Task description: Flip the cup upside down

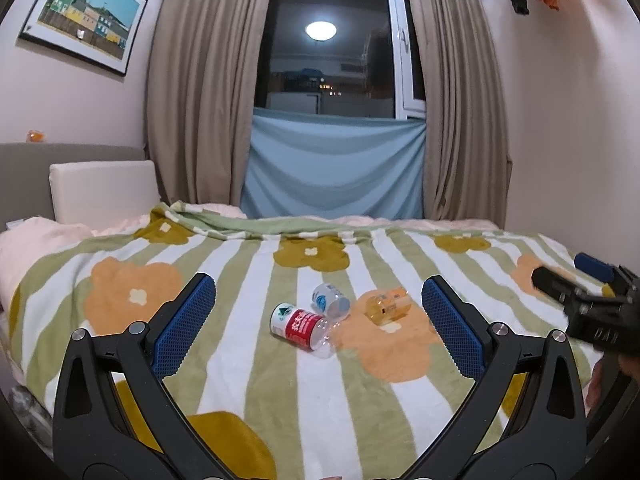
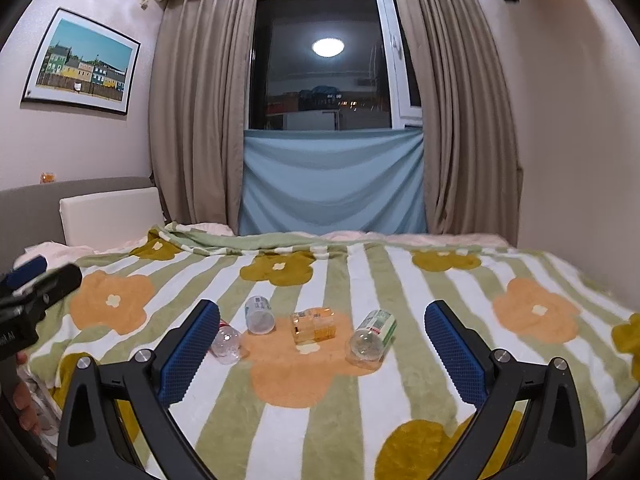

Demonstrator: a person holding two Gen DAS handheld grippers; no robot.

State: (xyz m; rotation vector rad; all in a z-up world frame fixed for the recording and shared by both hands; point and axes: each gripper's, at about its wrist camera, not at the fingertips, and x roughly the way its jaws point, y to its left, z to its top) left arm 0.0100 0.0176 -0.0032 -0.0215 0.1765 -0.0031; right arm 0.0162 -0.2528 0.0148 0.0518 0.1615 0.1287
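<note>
1. Left wrist view puts my left gripper [image 1: 318, 320] nearest, jaws spread wide and holding nothing, hovering above the bed [image 1: 400, 400] with its striped, flowered blanket. I judge it is parked there as a spare hand, not committed to anything yet.
2. My right gripper [image 2: 322, 336] is also released and empty, aimed low along the blanket so the row of containers falls between its blue pads [image 2: 188, 344].
3. Beyond the jaws lie four small clear pieces on the blanket, all tipped over. The red-labelled cup [image 1: 300, 330] is on its side at the left, with the blue-labelled cup [image 1: 330, 300] just beside it.
4. The amber cup [image 2: 314, 325] lies on an orange flower, near the middle; the green-labelled cup [image 2: 372, 338] sits apart to its right, closed clear end towards me.
5. Which one the task means I cannot tell. The soft blanket probably explains why nothing stands upright, and an inverted cup may tip again.
6. Farthest back are the curtains [image 2: 200, 100], a dark window [image 2: 320, 60] and a framed picture [image 2: 82, 62].
</note>
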